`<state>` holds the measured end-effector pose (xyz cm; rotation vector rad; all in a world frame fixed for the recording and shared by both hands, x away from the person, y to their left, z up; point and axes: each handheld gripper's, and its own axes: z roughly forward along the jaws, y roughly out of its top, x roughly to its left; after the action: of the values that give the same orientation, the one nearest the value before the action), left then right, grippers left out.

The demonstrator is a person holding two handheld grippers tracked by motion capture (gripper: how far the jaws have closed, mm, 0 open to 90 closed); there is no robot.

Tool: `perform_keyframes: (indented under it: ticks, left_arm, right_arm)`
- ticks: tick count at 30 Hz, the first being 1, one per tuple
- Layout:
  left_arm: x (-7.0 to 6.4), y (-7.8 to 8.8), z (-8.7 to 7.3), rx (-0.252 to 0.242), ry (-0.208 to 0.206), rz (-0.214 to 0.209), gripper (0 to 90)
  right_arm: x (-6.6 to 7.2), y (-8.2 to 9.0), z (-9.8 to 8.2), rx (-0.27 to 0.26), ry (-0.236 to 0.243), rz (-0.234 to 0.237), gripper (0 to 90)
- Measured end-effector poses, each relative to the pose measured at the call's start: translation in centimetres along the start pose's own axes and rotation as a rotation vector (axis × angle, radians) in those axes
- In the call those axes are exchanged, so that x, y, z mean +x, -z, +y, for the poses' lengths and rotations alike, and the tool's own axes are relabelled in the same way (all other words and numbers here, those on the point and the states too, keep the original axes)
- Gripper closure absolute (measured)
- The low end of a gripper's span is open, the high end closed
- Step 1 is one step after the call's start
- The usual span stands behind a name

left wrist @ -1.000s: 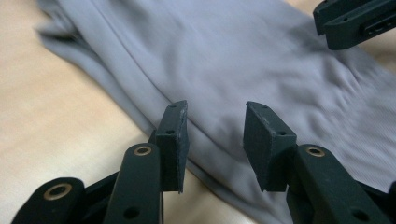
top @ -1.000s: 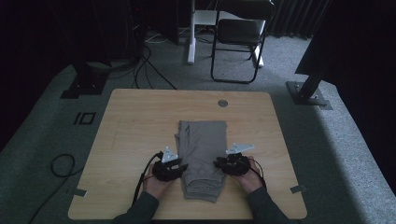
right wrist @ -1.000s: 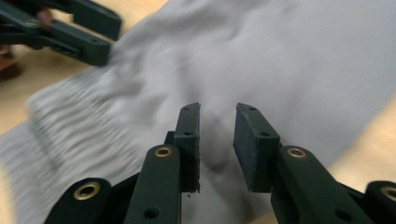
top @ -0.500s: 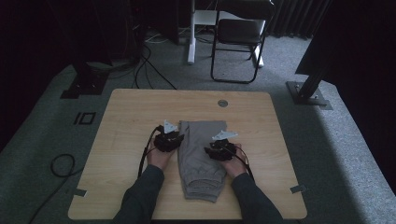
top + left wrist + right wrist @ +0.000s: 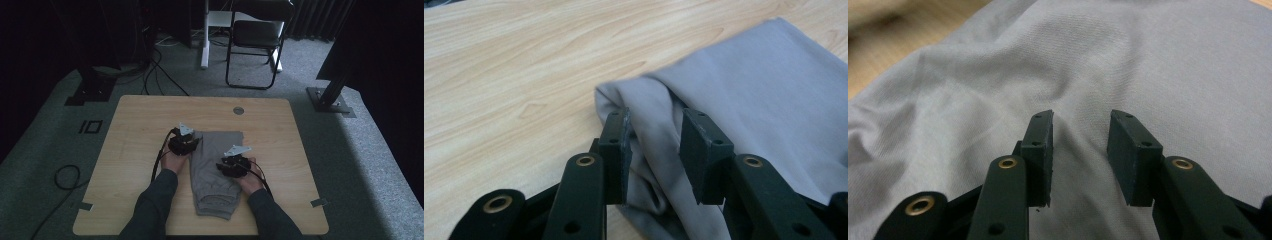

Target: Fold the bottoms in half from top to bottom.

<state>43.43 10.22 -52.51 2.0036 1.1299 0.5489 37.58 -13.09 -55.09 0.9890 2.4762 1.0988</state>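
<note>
Soft grey knit trousers lie folded on smooth wood table — left gripper just widened, jaws spread astride a fold; right gripper parted over cloth.

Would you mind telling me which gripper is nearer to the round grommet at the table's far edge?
Left. The left gripper sits at the grey trousers' far left corner, closer to the grommet; the right gripper rests lower down on the cloth.

1. Grey trousers: soft knit cloth, matt, fine woven grain, gently creased.
2. Worktop: pale wood, smooth with a faint sheen, clear grain lines.
3. Left tongs and right tongs: matt black plastic, brass-coloured metal rivets.
4. Floor: rough grey carpet.
</note>
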Motion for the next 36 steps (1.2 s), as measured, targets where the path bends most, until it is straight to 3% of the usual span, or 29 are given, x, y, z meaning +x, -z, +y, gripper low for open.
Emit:
perform_keyframes:
  ticks: [8,13,16,19,23,26,36]
  left_arm:
    - [-0.3,-0.6,0.9,-0.001,-0.010,0.011,64.7]
    - [-0.8,-1.2,1.2,-0.003,-0.036,0.001,63.5]
    - [-1.2,-1.9,1.2,0.028,-0.054,0.027,63.2]
    - [-1.3,-2.5,1.0,0.053,-0.044,0.030,63.6]
    - [-1.0,-2.7,0.8,0.091,-0.043,0.045,85.5]
    - [-0.5,-2.3,0.7,0.098,-0.047,0.055,88.3]
    - [1.9,0.0,-0.9,0.062,0.047,0.103,88.7]
  right_arm:
    - [0.9,0.7,-0.7,0.007,0.049,0.046,63.0]
    - [0.9,0.9,-0.9,0.002,0.045,0.065,63.0]
    - [0.9,0.9,-0.9,0.004,0.044,0.063,62.9]
    - [1.0,0.9,-0.9,0.004,0.043,0.065,62.9]
    - [0.9,0.9,-0.9,0.003,0.039,0.071,63.1]
    - [0.9,0.9,-0.9,0.003,0.037,0.070,63.5]
    - [0.7,0.9,-0.9,0.004,0.015,0.072,66.8]
